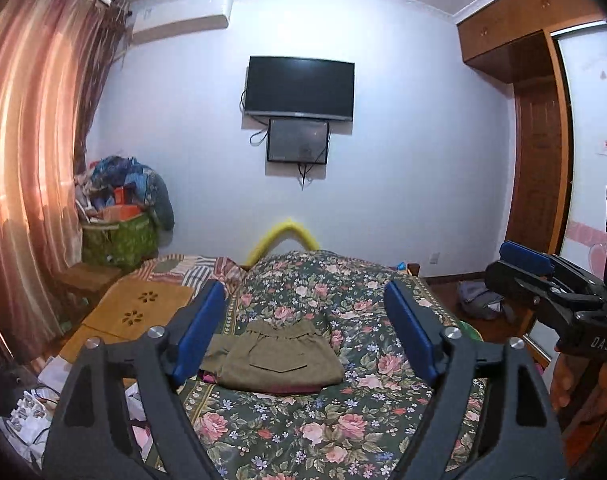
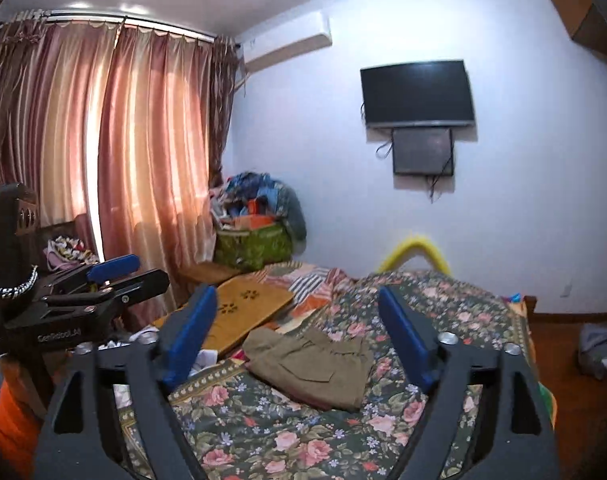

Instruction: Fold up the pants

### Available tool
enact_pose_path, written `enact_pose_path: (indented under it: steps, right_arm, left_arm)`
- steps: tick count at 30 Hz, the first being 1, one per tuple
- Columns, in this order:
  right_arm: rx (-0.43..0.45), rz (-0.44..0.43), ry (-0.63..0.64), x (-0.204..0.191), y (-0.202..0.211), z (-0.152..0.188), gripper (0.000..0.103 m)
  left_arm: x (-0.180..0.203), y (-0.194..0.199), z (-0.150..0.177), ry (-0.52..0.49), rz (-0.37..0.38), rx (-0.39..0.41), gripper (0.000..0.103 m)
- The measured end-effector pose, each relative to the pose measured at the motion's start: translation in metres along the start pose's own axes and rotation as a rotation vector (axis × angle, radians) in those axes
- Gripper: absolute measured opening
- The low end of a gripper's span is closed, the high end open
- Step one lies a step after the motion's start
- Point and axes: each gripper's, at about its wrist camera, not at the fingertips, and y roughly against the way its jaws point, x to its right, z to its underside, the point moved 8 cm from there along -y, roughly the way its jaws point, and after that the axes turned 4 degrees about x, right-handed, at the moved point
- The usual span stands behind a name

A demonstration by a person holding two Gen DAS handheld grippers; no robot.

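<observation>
Bedroom walls are pale, with a dark TV mounted above a smaller screen, pink curtains at the window, and a heap of clothes in a green bag in the corner. Below, a bed carries a dark floral cover, with a wooden board lying along its window side.

On that cover lie the pants, olive, already folded into a compact, roughly square bundle with a pocket flap facing up. Something dark red peeks from under the near edge; what it is I cannot tell.

Left gripper hangs above the bed with its blue fingers spread wide and nothing between them; the pants show through the gap but sit well below, untouched. Right gripper is the same: fingers wide apart, empty, clear of the cloth.

Judging by the tidy bundle and both tools clear of it, the fold looks done or nearly so.

Risks from here seem small:
- the top layer may spring open, since nothing presses it and the waistband end looks bunched
- a finger dipping back down could snag an edge and drag the stack askew
- the bundle overlaps the cover's left border, so a nudge that way could push it onto the clutter beside the board
</observation>
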Motion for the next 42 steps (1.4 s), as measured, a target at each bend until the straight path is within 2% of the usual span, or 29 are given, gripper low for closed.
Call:
enact_pose_path:
  steps: [3,4,5,10,30,42]
  right_arm:
    - [0.010,0.013,-0.001,-0.003,0.007,0.000,0.088]
    - [0.013,0.019,-0.003,-0.003,0.008,0.000,0.091]
    - [0.015,0.026,-0.004,-0.003,0.009,0.001,0.093]
    - [0.036,0.061,-0.017,-0.002,0.022,0.003,0.102]
    - [0.030,0.080,-0.030,-0.003,0.035,0.009,0.102]
    - [0.027,0.089,-0.026,-0.002,0.037,0.008,0.102]
  left_arm:
    - [0.006,0.015,-0.001,-0.003,0.006,0.011,0.095]
    - [0.006,0.019,-0.001,0.000,0.004,0.016,0.102]
    - [0.006,0.023,-0.002,0.005,0.000,0.026,0.103]
    - [0.006,0.033,0.000,-0.004,-0.019,0.040,0.103]
    - [0.013,0.030,0.012,-0.038,-0.019,0.039,0.103]
    - [0.014,0.028,0.015,-0.023,-0.002,0.030,0.103]
